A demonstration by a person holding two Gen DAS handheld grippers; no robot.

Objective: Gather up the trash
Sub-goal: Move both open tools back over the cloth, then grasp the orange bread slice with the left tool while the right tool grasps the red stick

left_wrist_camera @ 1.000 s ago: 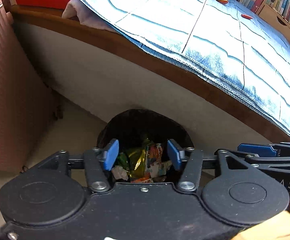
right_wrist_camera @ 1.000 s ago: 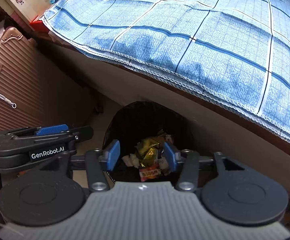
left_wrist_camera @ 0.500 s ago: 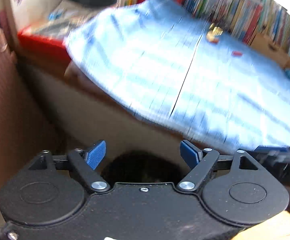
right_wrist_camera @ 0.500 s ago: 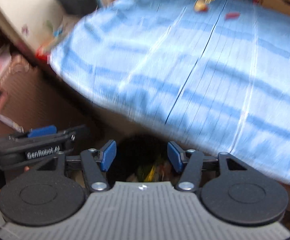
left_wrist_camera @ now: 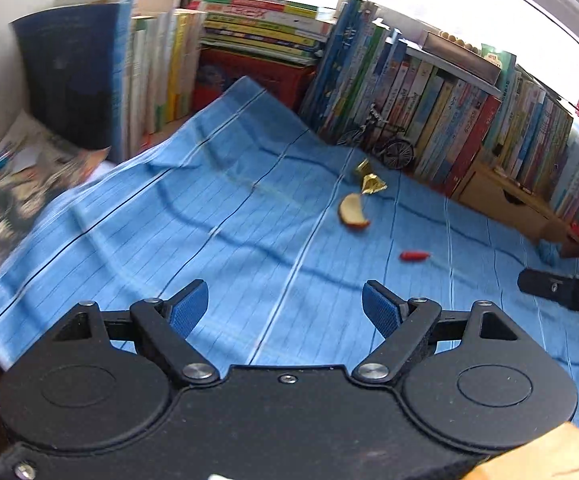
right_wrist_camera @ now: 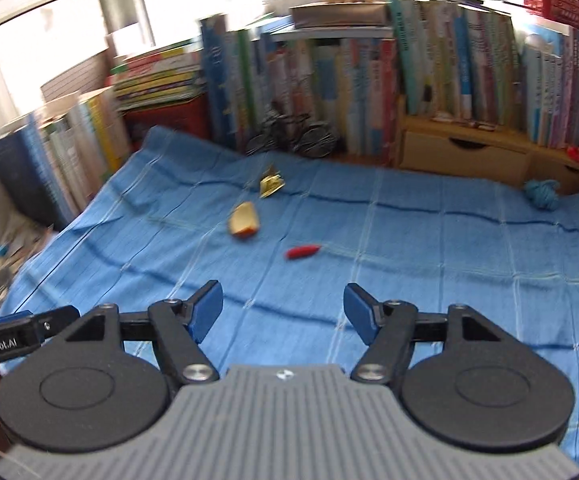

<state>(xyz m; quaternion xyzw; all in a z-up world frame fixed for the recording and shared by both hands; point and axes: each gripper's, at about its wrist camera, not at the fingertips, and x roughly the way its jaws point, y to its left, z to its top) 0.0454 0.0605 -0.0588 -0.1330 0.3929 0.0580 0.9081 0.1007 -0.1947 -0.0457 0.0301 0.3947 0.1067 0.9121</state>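
- Left claw: jaws spread wide with nothing between them, over the near part of the blue cloth. The right claw's jaws have just been opening.
- Right claw: jaws spread, empty, over the same cloth; the left claw's body shows at the left edge of this view.
- Trash on the cloth, well ahead of both claws: a red scrap lies nearest, apart from the rest.
- An apple slice lies further back on the cloth, cut face up.
- A crumpled gold wrapper lies just behind the apple slice, not touching it.
- A blue yarn ball sits at the far right of the cloth, near a wooden drawer box.
- A small model bicycle stands at the cloth's far edge against a row of books.
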